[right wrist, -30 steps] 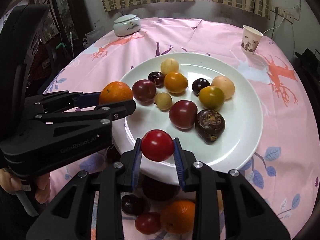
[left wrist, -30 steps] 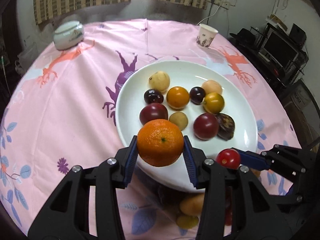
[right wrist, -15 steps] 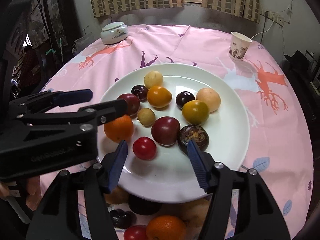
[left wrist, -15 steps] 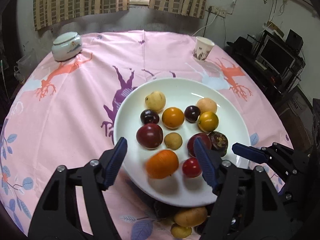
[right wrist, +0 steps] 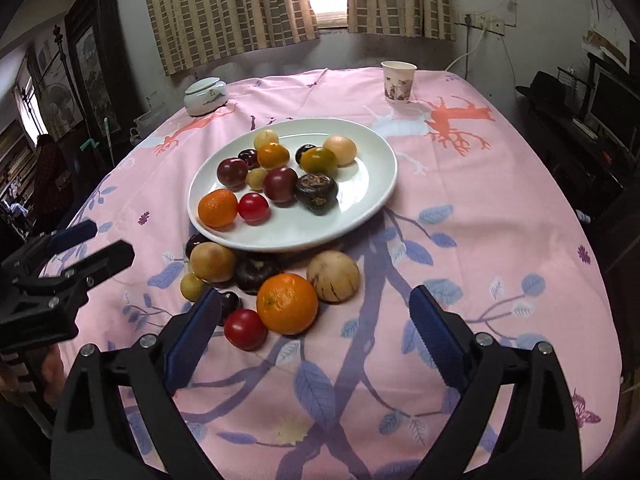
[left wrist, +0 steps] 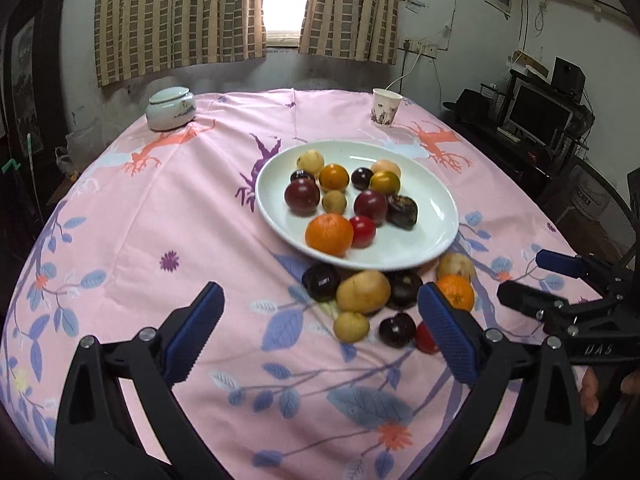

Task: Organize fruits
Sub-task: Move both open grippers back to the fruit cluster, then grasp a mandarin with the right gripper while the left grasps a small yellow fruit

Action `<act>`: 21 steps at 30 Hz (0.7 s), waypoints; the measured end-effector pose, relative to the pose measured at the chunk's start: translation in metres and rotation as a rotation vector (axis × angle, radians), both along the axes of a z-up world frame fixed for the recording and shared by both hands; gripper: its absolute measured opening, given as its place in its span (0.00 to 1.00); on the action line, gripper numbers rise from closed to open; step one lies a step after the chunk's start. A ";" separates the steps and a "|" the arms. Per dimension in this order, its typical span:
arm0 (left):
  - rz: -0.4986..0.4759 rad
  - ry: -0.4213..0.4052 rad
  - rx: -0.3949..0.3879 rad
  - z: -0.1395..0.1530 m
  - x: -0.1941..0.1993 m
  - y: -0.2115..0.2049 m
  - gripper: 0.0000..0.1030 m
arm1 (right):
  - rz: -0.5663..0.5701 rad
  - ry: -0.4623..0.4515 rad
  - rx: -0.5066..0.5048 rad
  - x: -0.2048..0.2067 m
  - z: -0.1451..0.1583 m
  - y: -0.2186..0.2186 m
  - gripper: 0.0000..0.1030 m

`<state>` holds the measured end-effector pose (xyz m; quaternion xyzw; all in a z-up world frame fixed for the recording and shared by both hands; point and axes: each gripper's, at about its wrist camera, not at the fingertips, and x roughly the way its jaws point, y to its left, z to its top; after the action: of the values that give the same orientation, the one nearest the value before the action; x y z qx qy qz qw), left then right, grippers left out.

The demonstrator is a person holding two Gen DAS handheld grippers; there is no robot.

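Note:
A white plate (left wrist: 432,240) (right wrist: 360,216) on the pink tablecloth holds several fruits, among them an orange (left wrist: 329,234) (right wrist: 217,208) and a red tomato (left wrist: 363,231) (right wrist: 253,208) at its near edge. Loose fruits lie on the cloth in front of the plate: an orange (right wrist: 287,303) (left wrist: 456,291), a red tomato (right wrist: 245,329), a tan fruit (right wrist: 333,276), a yellow-brown fruit (left wrist: 363,291) and dark plums (left wrist: 321,276). My left gripper (left wrist: 320,332) is open and empty, pulled back from the plate. My right gripper (right wrist: 314,336) is open and empty, just short of the loose orange.
A white lidded jar (left wrist: 171,108) (right wrist: 206,95) stands at the table's far left. A paper cup (left wrist: 386,107) (right wrist: 398,81) stands at the far right. A desk with a monitor (left wrist: 538,114) is beyond the table's right edge.
Both grippers opened and left the orange and the red tomato on the plate's near edge. Both have since pulled back towards me, bringing the loose fruits into view.

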<state>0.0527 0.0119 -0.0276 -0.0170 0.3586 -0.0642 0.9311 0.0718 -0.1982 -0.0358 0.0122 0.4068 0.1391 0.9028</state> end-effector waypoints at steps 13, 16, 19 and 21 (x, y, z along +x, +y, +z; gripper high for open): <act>0.016 0.079 0.023 -0.031 -0.007 0.006 0.96 | 0.057 0.134 0.098 0.019 -0.045 0.021 0.40; 0.008 0.094 0.009 -0.033 -0.004 0.006 0.96 | 0.049 0.143 0.110 0.028 -0.047 0.021 0.43; 0.006 0.100 0.026 -0.038 0.000 0.002 0.96 | 0.046 0.138 0.103 0.031 -0.050 0.021 0.43; 0.004 0.124 0.034 -0.044 0.005 0.000 0.96 | 0.050 0.142 0.079 0.033 -0.052 0.024 0.45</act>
<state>0.0577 0.0115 -0.0719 -0.0058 0.4167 -0.0548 0.9074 0.1050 -0.1745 -0.0878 0.0474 0.4641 0.1764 0.8667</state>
